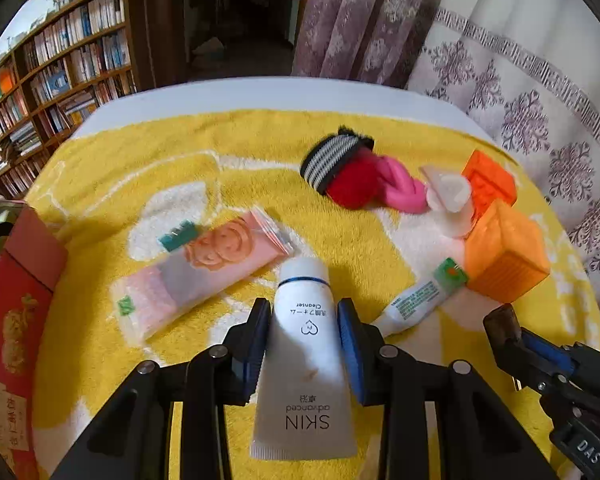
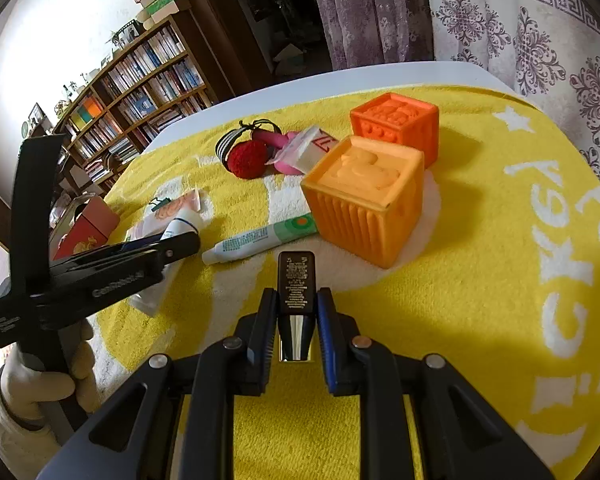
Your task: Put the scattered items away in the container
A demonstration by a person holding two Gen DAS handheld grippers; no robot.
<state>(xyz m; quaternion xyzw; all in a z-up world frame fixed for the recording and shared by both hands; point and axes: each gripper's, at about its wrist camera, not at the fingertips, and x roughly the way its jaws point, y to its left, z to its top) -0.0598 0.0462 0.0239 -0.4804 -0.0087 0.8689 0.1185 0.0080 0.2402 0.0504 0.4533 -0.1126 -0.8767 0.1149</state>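
Holding two items at once, you are mid-transfer: your left gripper (image 1: 305, 344) pinches the white cleanser tube (image 1: 306, 364) across its body, cap pointing away from you, and your right gripper (image 2: 297, 326) is clamped on a small black tube (image 2: 296, 280) with fine print on its face. Both loads look seated between the pads, though the cleanser tube is soft and, in my judgement, may slide if you swing it fast. The container appears to be the red box (image 1: 16, 312) at the left edge of the yellow towel (image 1: 112, 184); its opening is not visible, so I cannot confirm how much room it has. Carry the left load over first, since that gripper is nearer the box, and keep the right one well apart to avoid a clash at the rim. Lower each tube past the wall before you release it. Items not yet collected: the pink sachet (image 1: 204, 268), the green-and-white tube (image 1: 424, 296), two orange cubes (image 2: 364, 196) (image 2: 396, 124), a red pom-pom (image 2: 247, 159) with a striped band (image 1: 330, 160), a pink piece (image 1: 400, 186), and a pale packet (image 1: 448, 192) leaning by the cubes.
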